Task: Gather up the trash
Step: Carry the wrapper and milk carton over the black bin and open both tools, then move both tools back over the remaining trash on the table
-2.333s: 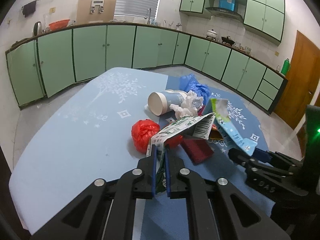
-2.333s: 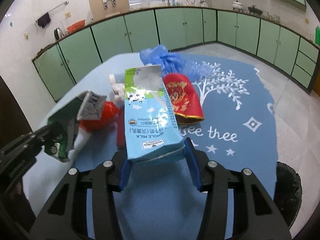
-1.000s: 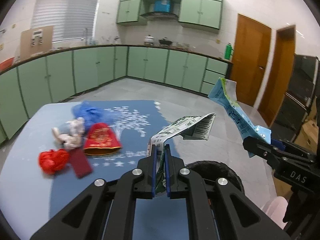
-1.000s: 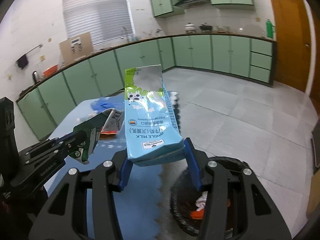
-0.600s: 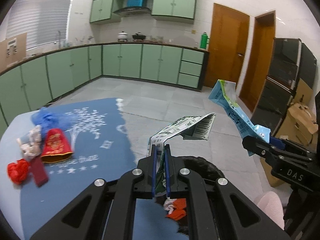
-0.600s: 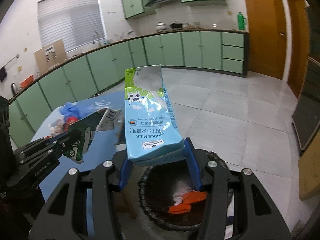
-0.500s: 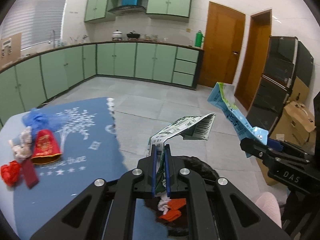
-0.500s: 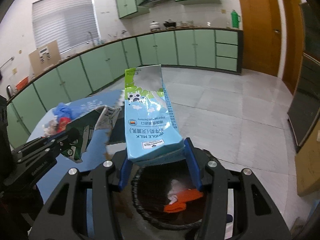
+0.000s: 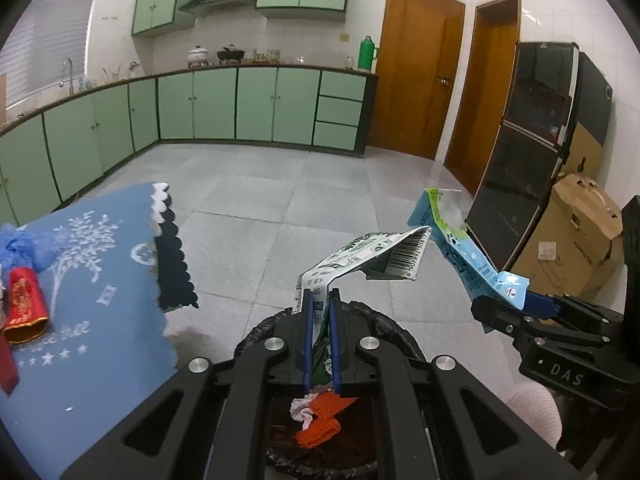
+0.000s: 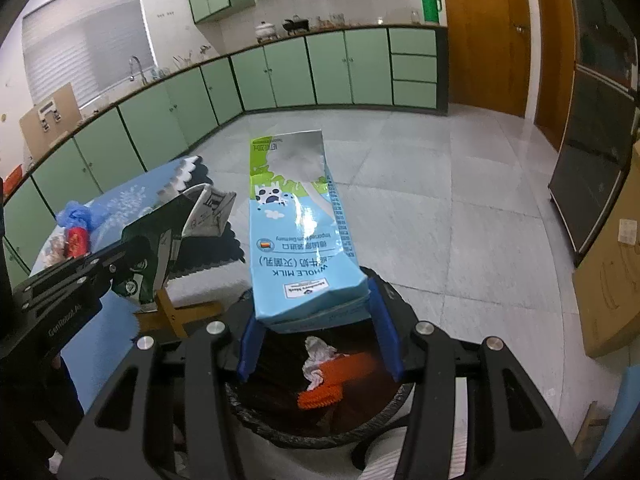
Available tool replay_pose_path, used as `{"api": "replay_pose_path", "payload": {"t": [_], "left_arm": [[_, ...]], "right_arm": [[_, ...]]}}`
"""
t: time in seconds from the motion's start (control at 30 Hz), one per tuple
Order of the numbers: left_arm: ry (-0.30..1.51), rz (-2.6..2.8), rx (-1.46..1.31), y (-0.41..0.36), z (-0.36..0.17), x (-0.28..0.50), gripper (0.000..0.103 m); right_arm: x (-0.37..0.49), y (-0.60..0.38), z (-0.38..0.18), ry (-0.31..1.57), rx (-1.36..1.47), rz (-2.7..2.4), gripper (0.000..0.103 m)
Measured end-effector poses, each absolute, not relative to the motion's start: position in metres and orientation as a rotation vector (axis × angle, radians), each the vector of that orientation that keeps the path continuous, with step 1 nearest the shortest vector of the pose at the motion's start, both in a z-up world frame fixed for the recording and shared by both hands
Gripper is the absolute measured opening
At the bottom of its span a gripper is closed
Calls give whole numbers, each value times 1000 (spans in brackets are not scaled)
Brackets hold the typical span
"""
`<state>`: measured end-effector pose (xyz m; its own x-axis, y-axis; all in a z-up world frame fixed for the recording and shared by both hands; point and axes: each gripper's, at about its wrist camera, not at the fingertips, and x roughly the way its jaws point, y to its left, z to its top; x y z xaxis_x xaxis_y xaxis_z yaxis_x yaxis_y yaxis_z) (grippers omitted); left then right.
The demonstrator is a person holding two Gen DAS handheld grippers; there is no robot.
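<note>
In the left wrist view, a flattened green-and-white carton with a barcode (image 9: 360, 264) is pinched tight in the left gripper (image 9: 321, 336), above the round black-lined trash bin (image 9: 384, 320) holding orange and white scraps. Left of it, the blue patterned tablecloth (image 9: 80, 320) is seen.

In the right wrist view, a flattened light-blue milk carton (image 10: 300, 248) is clamped between the blue pads of the right gripper (image 10: 318, 336), over the same bin.
</note>
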<state>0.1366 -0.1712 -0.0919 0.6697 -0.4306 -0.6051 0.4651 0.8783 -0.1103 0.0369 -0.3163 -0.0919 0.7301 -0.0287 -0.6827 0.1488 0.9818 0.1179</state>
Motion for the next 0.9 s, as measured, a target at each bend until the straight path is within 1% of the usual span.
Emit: {"api": "replay_pose_path", "payload": {"t": [0.17,0.2,0.23,0.27,0.3,0.33,0.43,0.5,0.57,0.6,0.7,0.9], "left_arm": [[703,-528,78,-189,-104,148,8],[709,-534,76,-191,-105,150,11],[716,-546,71,-192,-106,152,16],[718,-552,72,-194,-106,153,27],[715,-555,75,-194,-106,152,36],[711,-557,79,-194,-106,152,39],[721,-555,68,-189,-107,152,42],[723,-545,46,-182,-105,153,46],[715,-530,35,-174,-101,153,50],[703,-518,28,-168,-97,152,52],[684,-492,13,-154,-89,150,54],[639,-389,-13,-99,-70,142,58]], "right_arm": [[47,-325,-113,795,174,-118,48],[49,-325,-117,802,172,-128,49],[51,-325,-119,812,169,-133,57],[52,-325,-121,818,167,-140,61],[53,-327,-124,820,166,-147,62],[53,-328,-126,825,165,-152,62],[53,-330,-128,831,172,-163,66],[51,-330,-126,825,176,-165,70],[49,-327,-121,807,174,-168,81],[48,-325,-118,796,171,-166,83],[49,-318,-107,777,165,-145,85],[56,-283,-79,724,158,-59,87]]}}
